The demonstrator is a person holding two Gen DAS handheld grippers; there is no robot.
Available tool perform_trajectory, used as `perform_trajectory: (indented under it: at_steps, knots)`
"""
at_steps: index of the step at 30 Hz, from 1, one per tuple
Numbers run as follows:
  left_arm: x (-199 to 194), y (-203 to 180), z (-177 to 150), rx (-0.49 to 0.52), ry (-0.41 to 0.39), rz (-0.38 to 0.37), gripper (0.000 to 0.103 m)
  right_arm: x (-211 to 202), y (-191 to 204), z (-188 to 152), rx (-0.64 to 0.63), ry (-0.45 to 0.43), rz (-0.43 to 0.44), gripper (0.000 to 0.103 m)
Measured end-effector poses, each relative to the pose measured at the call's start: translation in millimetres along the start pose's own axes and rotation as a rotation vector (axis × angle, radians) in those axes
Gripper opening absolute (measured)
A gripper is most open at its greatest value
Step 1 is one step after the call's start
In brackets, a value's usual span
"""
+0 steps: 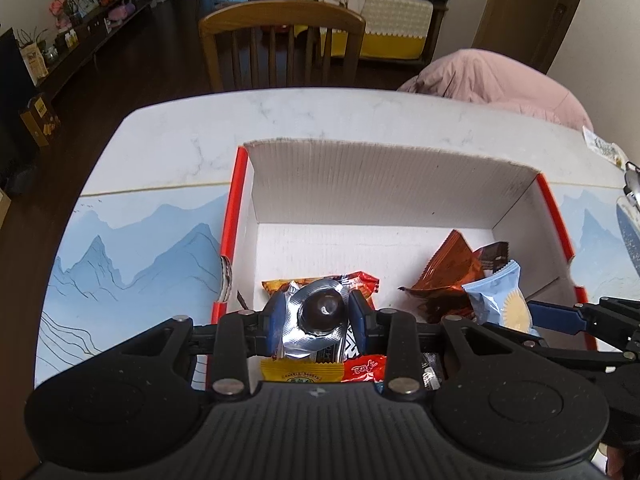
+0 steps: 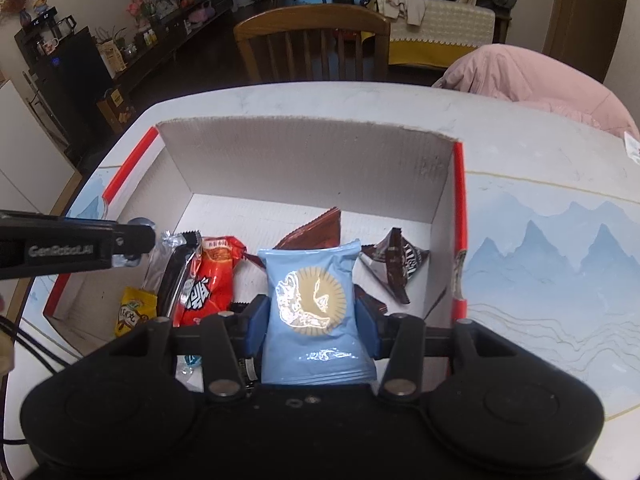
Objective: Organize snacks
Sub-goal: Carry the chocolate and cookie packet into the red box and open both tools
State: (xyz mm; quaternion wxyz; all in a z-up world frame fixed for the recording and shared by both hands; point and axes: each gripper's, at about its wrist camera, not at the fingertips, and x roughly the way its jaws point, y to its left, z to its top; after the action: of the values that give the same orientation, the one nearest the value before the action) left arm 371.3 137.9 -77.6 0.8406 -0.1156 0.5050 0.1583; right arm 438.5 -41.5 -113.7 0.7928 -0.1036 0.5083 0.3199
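Left claw (image 1: 319, 316): clamped on a silver foil packet (image 1: 316, 320) with a dark round sweet under a clear dome; the blue pads press its crinkled edges from both sides, just above the near end of the box.
Right claw (image 2: 313, 316): clamped on a pale blue pouch (image 2: 312, 312), smooth and glossy, printed with a cream sun-ray disc; held upright over the near right part of the box.
Box (image 1: 384, 168): open cardboard, white ribbed walls inside, red outer edges, standing on the table (image 1: 180, 140).
Left view only: a yellow wrapper (image 1: 302, 372) and a red one (image 1: 364, 368) lie directly under the held foil packet; a crumpled copper-orange foil bag (image 1: 444, 276) sits to the right, with the blue pouch just beside it.
Right view only: a dark brown pyramid-shaped packet (image 2: 396, 264) stands near the right wall; a red sausage-like packet (image 2: 212, 280) and a black-and-silver bar wrapper (image 2: 178, 268) lie to the left; a yellow packet (image 2: 134, 312) rests in the near left corner.
Claw poses: the left claw's body enters the right view from the left edge as a black bar; in the left view, a blue finger (image 1: 556, 316) of the right claw reaches in from the right edge.
Table: white marble-look surface, with a mat (image 2: 560, 260) printed with blue mountains.
Background: a wooden chair (image 1: 280, 44) stands behind the table; a pink padded garment (image 2: 532, 80) lies at the far right.
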Motion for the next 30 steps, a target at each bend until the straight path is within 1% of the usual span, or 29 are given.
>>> perform_trajectory:
  at_steps: [4, 6, 11, 17, 21, 23, 24, 30]
  knots:
    - [11.0, 0.4, -0.1, 0.0, 0.027, 0.002, 0.033, 6.8, 1.5, -2.7, -0.013, 0.021, 0.004, 0.046]
    - [14.9, 0.2, -1.5, 0.002, 0.039, 0.005, 0.033, 9.6, 2.1, -3.5, -0.016, 0.029, 0.008, 0.044]
    - [21.2, -0.3, -4.2, 0.01, 0.06, 0.005, 0.034, 11.3, 1.5, -3.9, -0.016, 0.035, 0.012, 0.044]
    - [22.7, 0.1, -6.8, 0.002, 0.068, -0.006, 0.036, 9.0, -0.5, -4.5, -0.006, 0.035, 0.019, 0.047]
    - [18.2, 2.5, -9.6, -0.002, 0.062, -0.02, 0.038, 3.4, -3.6, -6.6, 0.011, 0.027, 0.017, 0.048]
    - [12.8, 3.1, -11.0, -0.006, 0.05, -0.021, 0.046, -0.9, -4.7, -7.9, 0.021, 0.02, 0.019, 0.049]
    - [9.7, 4.0, -12.0, -0.011, 0.044, -0.027, 0.047, -4.0, -5.1, -8.7, 0.025, 0.015, 0.023, 0.05]
    - [-11.9, 8.2, -19.7, -0.016, 0.008, -0.046, 0.048, -26.0, -2.8, -14.2, 0.035, -0.028, 0.026, 0.058]
